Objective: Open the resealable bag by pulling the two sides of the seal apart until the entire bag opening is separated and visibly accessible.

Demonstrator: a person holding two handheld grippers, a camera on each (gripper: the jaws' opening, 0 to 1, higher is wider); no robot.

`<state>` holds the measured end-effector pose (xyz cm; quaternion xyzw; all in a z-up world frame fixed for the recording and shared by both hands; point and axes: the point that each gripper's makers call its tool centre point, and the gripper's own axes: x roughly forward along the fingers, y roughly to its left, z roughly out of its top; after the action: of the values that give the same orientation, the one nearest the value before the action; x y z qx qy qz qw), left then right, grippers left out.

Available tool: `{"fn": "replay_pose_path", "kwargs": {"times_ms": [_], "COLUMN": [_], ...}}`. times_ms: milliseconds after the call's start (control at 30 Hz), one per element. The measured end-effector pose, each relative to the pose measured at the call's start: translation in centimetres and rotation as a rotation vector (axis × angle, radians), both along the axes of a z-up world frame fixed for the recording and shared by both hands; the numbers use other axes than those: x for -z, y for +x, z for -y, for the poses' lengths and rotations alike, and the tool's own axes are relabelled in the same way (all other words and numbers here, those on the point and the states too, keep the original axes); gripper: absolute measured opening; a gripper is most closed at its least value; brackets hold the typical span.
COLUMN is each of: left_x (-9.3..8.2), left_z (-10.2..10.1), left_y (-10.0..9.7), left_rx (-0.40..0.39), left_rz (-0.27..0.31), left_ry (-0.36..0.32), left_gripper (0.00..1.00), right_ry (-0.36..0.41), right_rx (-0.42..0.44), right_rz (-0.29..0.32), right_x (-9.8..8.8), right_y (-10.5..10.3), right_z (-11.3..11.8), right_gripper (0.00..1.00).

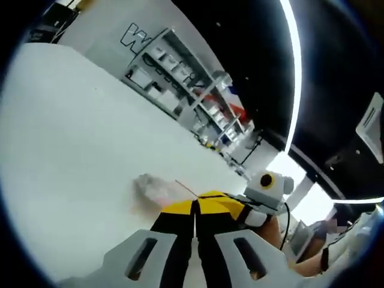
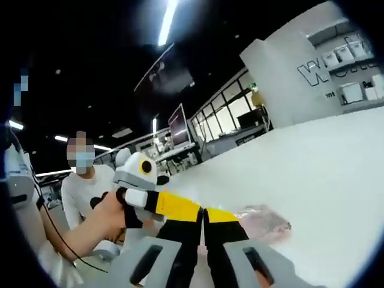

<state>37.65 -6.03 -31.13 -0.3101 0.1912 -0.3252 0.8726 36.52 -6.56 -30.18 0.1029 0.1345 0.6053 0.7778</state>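
My left gripper (image 1: 195, 225) and right gripper (image 2: 203, 231) appear closed together on the resealable bag (image 2: 264, 221), which extends toward 2 o'clock on the table (image 2: 324, 162).

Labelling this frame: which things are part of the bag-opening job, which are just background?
Job:
resealable bag, lying on the white table
left gripper
right gripper

Background:
shelving unit
monitors
seated person

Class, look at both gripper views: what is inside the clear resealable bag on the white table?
The resealable bag looks clear with pinkish contents, too blurred to identify. The gripper jaws cover its near edge, hiding the seal. It lies on the white table.
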Motion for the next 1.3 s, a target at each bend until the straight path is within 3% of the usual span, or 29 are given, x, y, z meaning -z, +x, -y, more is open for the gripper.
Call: {"fn": "replay_pose_path", "kwargs": {"times_ms": [433,600,800,1300], "left_x": [-0.1,0.2,0.5,1.1], "left_z": [-0.1,0.2,0.2,-0.1], "left_y": [0.0,-0.2,-0.1,0.1], "left_rx": [0.009,-0.001,-0.013,-0.034], "left_rz": [0.021,0.019,0.025,0.015], "left_ry": [0.044,0.095,0.186,0.265], "left_gripper": [0.0,0.0,0.0,0.0], "right_ry": [-0.007,-0.023,-0.079,-0.131], "right_rx": [-0.03,-0.021,0.011,0.029], "right_rz": [-0.007,-0.026,0.026,0.078], "right_x": [0.2,0.6,0.9,1.4], "right_y": [0.0,0.0,0.1,0.2], "right_z": [-0.3,-0.3,-0.4,-0.5], "right_gripper": [0.0,0.0,0.0,0.0]}}
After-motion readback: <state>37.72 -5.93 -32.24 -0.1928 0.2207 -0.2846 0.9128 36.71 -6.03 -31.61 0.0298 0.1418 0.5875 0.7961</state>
